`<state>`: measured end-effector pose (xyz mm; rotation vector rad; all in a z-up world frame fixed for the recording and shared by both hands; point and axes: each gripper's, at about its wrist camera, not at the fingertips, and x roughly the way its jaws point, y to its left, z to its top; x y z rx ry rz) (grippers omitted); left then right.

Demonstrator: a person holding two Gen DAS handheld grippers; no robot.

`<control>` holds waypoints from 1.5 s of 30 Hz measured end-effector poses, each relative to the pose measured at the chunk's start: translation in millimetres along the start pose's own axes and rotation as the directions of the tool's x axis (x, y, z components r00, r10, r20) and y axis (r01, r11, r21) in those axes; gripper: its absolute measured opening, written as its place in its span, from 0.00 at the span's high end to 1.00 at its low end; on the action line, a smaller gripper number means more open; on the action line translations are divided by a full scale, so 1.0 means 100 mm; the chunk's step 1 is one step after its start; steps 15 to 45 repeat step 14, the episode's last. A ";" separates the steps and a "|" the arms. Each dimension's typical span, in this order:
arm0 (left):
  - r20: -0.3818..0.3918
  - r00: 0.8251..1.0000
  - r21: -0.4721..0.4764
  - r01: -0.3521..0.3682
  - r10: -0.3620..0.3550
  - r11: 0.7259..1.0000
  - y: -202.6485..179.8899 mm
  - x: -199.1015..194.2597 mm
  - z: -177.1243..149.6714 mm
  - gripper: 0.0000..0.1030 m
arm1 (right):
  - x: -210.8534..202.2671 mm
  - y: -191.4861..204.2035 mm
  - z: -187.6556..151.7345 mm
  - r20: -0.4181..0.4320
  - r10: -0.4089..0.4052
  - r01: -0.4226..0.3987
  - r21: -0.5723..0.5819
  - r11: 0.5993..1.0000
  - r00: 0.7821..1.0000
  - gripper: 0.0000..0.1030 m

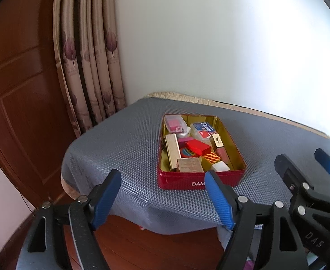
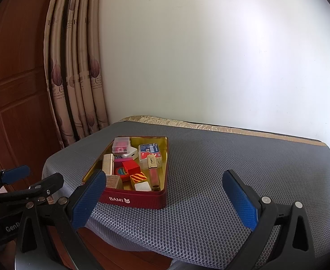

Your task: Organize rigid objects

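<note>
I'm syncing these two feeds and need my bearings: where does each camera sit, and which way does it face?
Left wrist view: on the left gripper, facing slightly downward at the red tin on the grey mat; its open blue-padded fingers show, with the right gripper at the right edge.
Right wrist view: on the right gripper, further right, facing the same way; its open fingers show, the left gripper at the left edge.
Shared: tin, mat, curtain, door, white wall.

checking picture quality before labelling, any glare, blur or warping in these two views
Left wrist view: the wall is washed out toward the right, the door bows from fisheye, the tin is sharp. Right wrist view: same bright wall, curved curtain, dark corners.
</note>
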<state>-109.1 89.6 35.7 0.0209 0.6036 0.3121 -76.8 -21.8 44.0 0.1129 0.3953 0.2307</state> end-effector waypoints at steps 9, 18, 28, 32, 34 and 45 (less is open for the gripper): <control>-0.029 1.000 0.023 -0.003 0.003 1.000 -0.04 0.06 0.00 0.24 | 0.03 -0.04 0.01 -0.006 -0.005 0.006 0.023 1.000 1.000 0.00; -0.057 0.998 0.049 -0.006 0.009 0.999 -0.08 0.10 -0.01 0.24 | 0.07 -0.14 0.05 -0.024 -0.005 0.006 0.041 0.999 1.000 0.00; -0.057 0.998 0.049 -0.006 0.009 0.999 -0.08 0.10 -0.01 0.24 | 0.07 -0.14 0.05 -0.024 -0.005 0.006 0.041 0.999 1.000 0.00; -0.057 0.998 0.049 -0.006 0.009 0.999 -0.08 0.10 -0.01 0.24 | 0.07 -0.14 0.05 -0.024 -0.005 0.006 0.041 0.999 1.000 0.00; -0.057 0.998 0.049 -0.006 0.009 0.999 -0.08 0.10 -0.01 0.24 | 0.07 -0.14 0.05 -0.024 -0.005 0.006 0.041 0.999 1.000 0.00; -0.057 0.998 0.049 -0.006 0.009 0.999 -0.08 0.10 -0.01 0.24 | 0.07 -0.14 0.05 -0.024 -0.005 0.006 0.041 0.999 1.000 0.00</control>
